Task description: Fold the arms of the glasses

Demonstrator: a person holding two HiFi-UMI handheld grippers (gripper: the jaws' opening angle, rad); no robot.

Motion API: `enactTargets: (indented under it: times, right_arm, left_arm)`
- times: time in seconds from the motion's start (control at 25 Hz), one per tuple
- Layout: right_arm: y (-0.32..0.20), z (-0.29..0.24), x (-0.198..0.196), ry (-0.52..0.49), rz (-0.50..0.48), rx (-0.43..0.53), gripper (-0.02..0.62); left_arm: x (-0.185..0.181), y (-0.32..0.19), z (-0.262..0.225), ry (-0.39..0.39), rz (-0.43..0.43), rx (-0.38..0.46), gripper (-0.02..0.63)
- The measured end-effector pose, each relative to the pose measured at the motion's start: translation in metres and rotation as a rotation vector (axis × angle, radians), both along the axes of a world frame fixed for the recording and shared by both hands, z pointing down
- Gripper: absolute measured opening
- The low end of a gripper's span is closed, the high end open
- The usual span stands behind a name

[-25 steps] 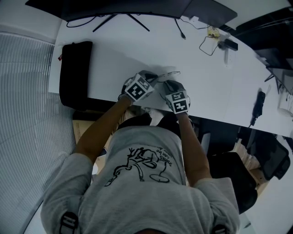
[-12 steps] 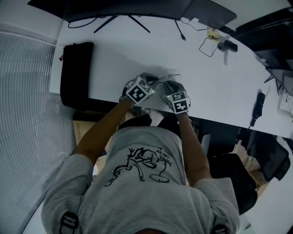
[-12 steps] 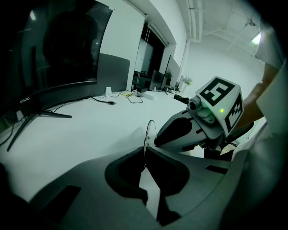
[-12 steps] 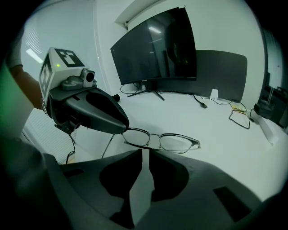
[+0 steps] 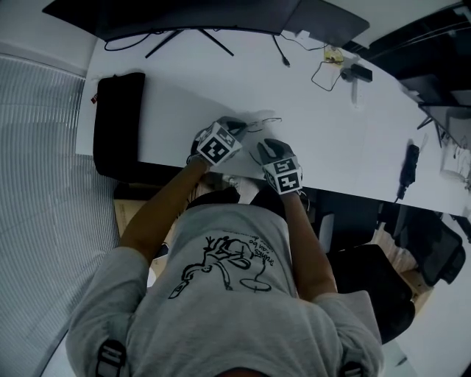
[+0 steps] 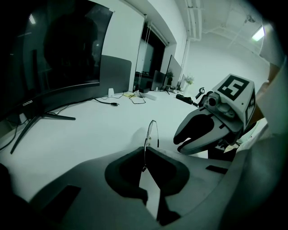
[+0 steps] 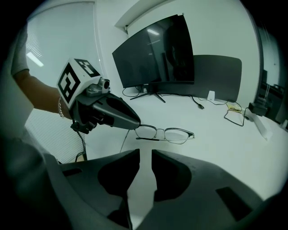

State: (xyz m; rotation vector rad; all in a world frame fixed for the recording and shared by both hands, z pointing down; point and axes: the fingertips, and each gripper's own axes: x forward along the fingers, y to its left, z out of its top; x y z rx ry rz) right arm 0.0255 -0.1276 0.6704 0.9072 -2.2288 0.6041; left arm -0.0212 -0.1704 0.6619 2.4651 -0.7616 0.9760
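**Head view.** I am reaching both bare forearms up from the bottom centre onto the near edge of the white table [image 5: 176, 81]. I am holding the left gripper [image 5: 239, 124] at mid-frame, angled to the upper right. The right gripper [image 5: 261, 147] is sitting just below and to its right, angled to the upper left. The glasses [image 5: 263, 118] are lying on the table at the left gripper's tip. A black pouch [image 5: 116, 121] is lying at the left edge, a monitor [image 5: 191, 15] is running along the top, and loose cables [image 5: 324, 70] are lying at the upper right.

**Left gripper view.** My jaws are pinching the glasses [image 6: 150, 132], with the thin frame running edge-on up out of the gap at centre. The right gripper [image 6: 180, 140] is hanging at the right, apart from the frame. The monitor is filling the upper left.

**Right gripper view.** My jaws have just been opening and are standing a narrow gap apart at the bottom centre, with only bare table between them. The glasses are lying beyond at mid-frame. One arm is lying across behind the lenses and the other is sticking out to the lower left. The left gripper's tip is clamping their left end.
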Motion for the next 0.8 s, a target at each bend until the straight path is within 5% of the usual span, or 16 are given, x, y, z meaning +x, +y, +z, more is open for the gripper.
enactTargets:
  times: [0.56, 0.8]
  right_arm:
    - [0.043, 0.005, -0.014, 0.046, -0.008, -0.006, 0.264]
    - [0.046, 0.020, -0.005, 0.103, 0.011, -0.003, 0.270]
  left_arm:
    - [-0.003, 0.003, 0.001, -0.014, -0.016, -0.001, 0.032]
    - [-0.002, 0.006, 0.001, -0.013, -0.006, -0.005, 0.032]
